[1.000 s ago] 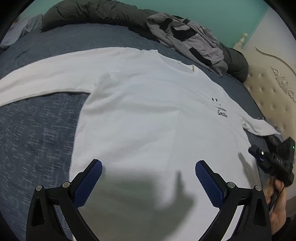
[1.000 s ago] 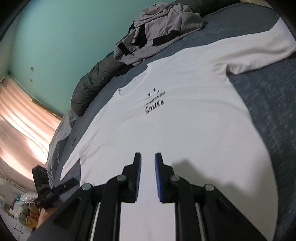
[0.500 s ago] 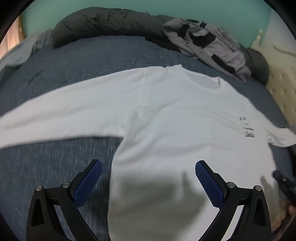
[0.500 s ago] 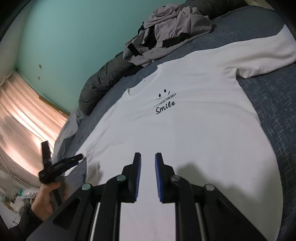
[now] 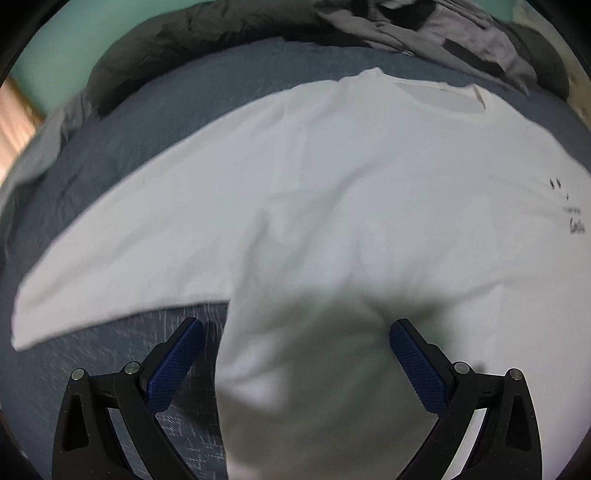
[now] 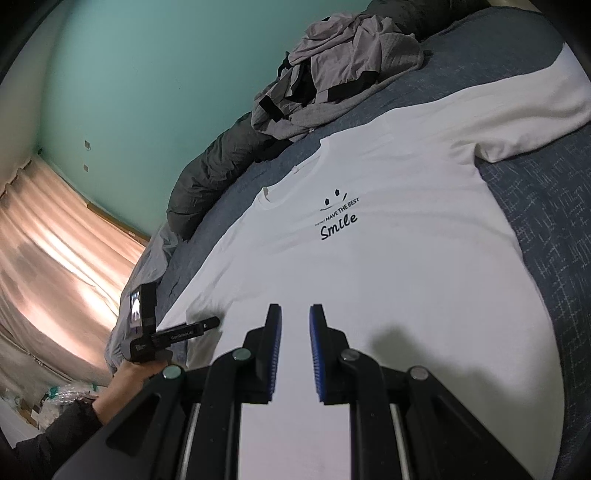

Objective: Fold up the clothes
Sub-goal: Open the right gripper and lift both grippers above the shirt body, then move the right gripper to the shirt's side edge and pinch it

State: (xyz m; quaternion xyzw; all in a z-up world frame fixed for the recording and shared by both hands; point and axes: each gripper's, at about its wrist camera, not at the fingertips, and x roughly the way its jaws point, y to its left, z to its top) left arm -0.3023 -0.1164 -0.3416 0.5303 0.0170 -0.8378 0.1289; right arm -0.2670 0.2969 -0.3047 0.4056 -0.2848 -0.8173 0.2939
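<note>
A white T-shirt (image 5: 351, 184) (image 6: 388, 277) lies flat and face up on the bed, its black "Smile" print (image 6: 338, 221) at the chest. The left sleeve (image 5: 129, 258) stretches out to the left and the right sleeve (image 6: 535, 110) to the far right. My left gripper (image 5: 295, 326) (image 6: 210, 324) is wide open and tilted down over the shirt's left side, just below the armpit, with nothing between its pads. My right gripper (image 6: 295, 310) hovers over the lower middle of the shirt. Only a narrow gap separates its pads, and they hold nothing.
The bed has a blue-grey cover (image 5: 110, 387) (image 6: 554, 221). A heap of grey clothes (image 6: 332, 74) (image 5: 443, 33) and a dark rolled duvet (image 6: 214, 173) lie along its far edge by the teal wall. Curtains (image 6: 44, 258) hang at the left. A hand (image 6: 129, 380) holds my left gripper.
My left gripper has swung left and sunk closer to the shirt, from the lower body to the left armpit and sleeve. The right gripper has hardly moved and its gap is the same.
</note>
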